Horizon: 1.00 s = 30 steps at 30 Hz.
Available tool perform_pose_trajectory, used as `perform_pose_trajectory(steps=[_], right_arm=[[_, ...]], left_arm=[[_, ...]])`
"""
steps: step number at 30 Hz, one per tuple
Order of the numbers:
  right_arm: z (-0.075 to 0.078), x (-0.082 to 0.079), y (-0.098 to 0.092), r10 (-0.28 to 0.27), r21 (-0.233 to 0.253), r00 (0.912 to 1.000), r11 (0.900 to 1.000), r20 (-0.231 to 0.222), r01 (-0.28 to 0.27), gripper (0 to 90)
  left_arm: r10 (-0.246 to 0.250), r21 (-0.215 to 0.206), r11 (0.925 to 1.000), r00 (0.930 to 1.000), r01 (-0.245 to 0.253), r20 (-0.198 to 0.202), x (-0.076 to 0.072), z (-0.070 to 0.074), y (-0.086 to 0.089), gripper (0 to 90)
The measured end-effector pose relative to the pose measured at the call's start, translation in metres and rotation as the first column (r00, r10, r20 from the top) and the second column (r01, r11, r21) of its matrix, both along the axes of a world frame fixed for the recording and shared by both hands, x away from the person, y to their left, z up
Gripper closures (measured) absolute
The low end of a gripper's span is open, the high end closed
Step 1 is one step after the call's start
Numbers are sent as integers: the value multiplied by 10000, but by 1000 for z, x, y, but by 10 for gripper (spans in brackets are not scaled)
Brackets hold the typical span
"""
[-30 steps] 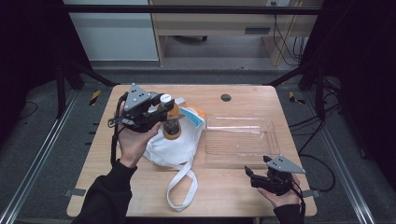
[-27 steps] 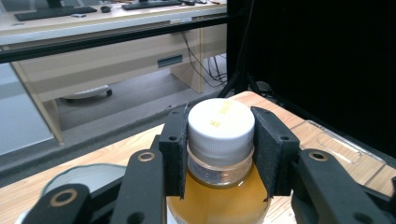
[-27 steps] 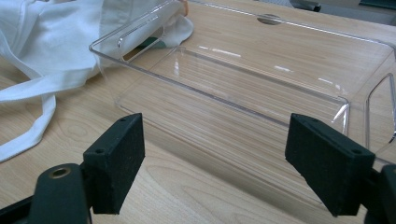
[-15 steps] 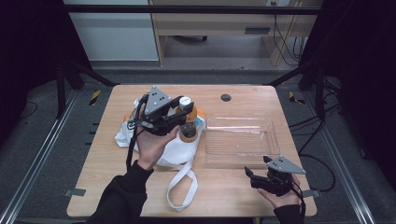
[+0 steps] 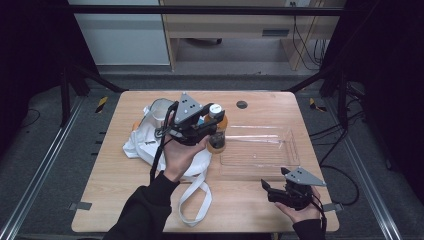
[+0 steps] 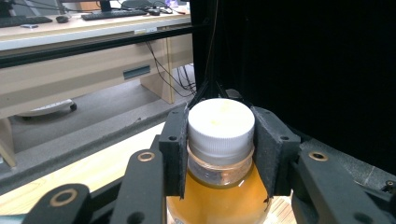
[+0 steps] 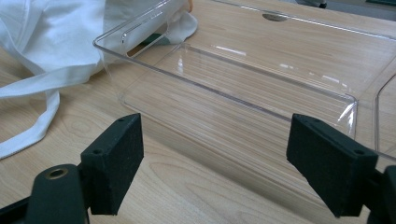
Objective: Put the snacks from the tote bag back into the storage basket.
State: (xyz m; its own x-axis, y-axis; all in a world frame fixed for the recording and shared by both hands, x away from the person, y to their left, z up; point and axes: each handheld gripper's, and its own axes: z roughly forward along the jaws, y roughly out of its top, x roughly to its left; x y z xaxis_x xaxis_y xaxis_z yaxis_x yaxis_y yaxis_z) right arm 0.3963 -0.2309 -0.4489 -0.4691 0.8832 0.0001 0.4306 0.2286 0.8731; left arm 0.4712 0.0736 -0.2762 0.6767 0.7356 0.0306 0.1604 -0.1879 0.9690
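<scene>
Across the wooden tabletop (image 5: pixel 125 200) we are carrying a smooth, liquid-heavy juice bottle (image 5: pixel 217 135), our left gripper (image 5: pixel 207 131) pinching its ridged white cap (image 6: pixel 220 123) above the clear tray's (image 5: pixel 280 165) left edge, while our right gripper (image 5: pixel 269 192) is resting spread near the front right corner.

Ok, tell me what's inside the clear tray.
The clear tray holds nothing: the wooden table shows through its floor. In the high view, the bottle clamped in the left gripper covers the tray's left rim.
</scene>
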Motion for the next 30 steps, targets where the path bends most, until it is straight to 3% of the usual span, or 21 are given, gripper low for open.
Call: perform_pose_trajectory(steps=[16,30], right_arm=[[0,-3,-1,72,57,10000,10000,31,-72,188],[-1,-3,-1,88,8,9999,10000,53,-88,188]], left_arm=[[-305,-141,9994,9995,303,-122,6,-11,-25,587],[-545,77,9985,9984,546,-176,14,-26,-44,587]])
